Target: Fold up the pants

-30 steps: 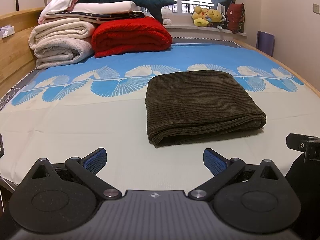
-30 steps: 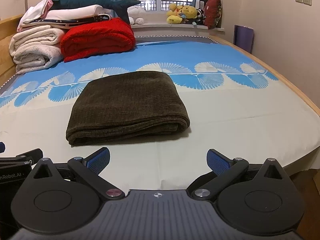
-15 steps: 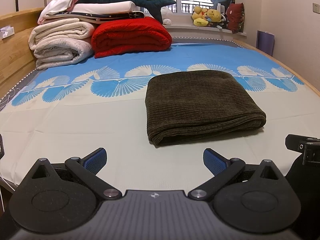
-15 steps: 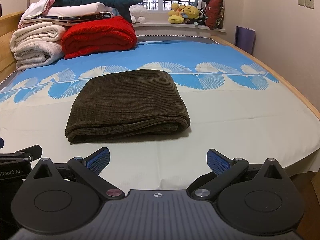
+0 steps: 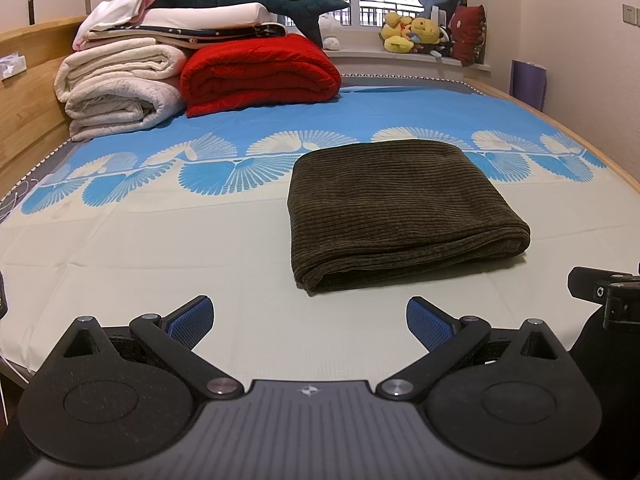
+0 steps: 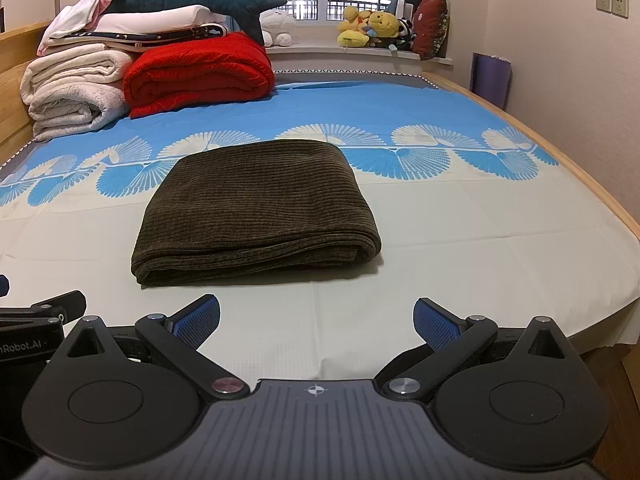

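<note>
Dark brown corduroy pants (image 5: 396,204) lie folded into a thick rectangle on the bed sheet (image 5: 160,256). They also show in the right wrist view (image 6: 260,208). My left gripper (image 5: 310,320) is open and empty, near the bed's front edge, short of the pants and to their left. My right gripper (image 6: 316,320) is open and empty, in front of the pants and slightly right. Neither gripper touches the cloth.
Folded white blankets (image 5: 116,88) and a red blanket (image 5: 260,72) are stacked at the back left, with a plush shark (image 5: 248,0) on top. Plush toys (image 6: 372,28) sit on the windowsill. The wooden bed rail (image 6: 592,184) runs along the right.
The right gripper has drifted slightly, so the pants sit a little lower and nearer in its view. The left gripper has barely moved. Both stay open.
</note>
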`<state>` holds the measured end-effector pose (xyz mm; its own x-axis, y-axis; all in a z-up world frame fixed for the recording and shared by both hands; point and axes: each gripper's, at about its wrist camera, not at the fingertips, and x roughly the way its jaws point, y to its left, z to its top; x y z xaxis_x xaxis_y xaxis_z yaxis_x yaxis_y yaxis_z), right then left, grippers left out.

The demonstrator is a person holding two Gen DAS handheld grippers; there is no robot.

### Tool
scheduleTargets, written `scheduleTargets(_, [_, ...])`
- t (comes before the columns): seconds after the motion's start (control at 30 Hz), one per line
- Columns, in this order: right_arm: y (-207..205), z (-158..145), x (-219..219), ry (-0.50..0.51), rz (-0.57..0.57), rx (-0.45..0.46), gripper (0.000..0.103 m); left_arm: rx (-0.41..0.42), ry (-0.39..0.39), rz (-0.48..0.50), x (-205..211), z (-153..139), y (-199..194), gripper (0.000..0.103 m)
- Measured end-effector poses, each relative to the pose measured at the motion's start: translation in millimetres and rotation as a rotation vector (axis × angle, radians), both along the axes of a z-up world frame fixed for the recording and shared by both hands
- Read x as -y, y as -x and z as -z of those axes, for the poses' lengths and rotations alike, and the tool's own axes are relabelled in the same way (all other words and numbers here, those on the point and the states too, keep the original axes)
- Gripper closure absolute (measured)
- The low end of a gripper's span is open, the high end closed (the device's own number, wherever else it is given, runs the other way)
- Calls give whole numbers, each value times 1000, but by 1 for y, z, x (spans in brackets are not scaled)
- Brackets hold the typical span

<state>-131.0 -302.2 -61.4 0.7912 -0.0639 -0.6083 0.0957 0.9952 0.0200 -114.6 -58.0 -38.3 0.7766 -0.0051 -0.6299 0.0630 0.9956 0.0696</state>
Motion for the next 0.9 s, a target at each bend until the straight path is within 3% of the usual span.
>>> scheduleTargets(0.9, [0,0,-1,0,1,0,1,13,-7,31,1,1,1,0])
